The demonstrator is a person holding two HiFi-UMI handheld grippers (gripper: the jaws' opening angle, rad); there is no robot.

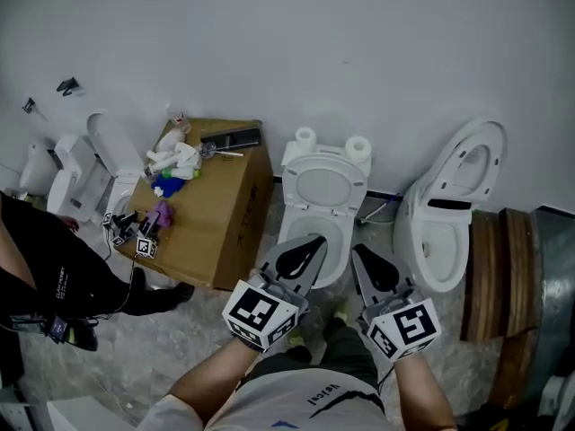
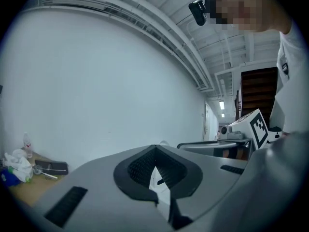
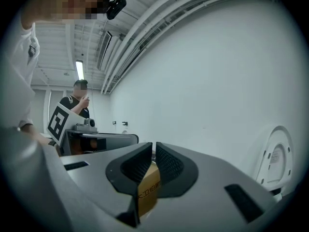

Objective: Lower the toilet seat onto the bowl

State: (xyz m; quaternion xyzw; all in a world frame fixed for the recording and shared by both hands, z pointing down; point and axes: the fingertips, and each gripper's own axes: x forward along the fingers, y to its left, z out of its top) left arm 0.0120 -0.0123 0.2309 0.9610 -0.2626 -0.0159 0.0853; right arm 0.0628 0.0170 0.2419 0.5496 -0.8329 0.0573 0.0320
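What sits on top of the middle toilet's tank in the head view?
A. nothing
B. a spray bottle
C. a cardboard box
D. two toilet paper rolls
D: two toilet paper rolls stand side by side on the middle toilet's tank.

The grey floor (image 1: 171,366) bears a cardboard box (image 1: 220,232) — between the near toilet (image 1: 325,187) and a farther toilet (image 1: 76,182).
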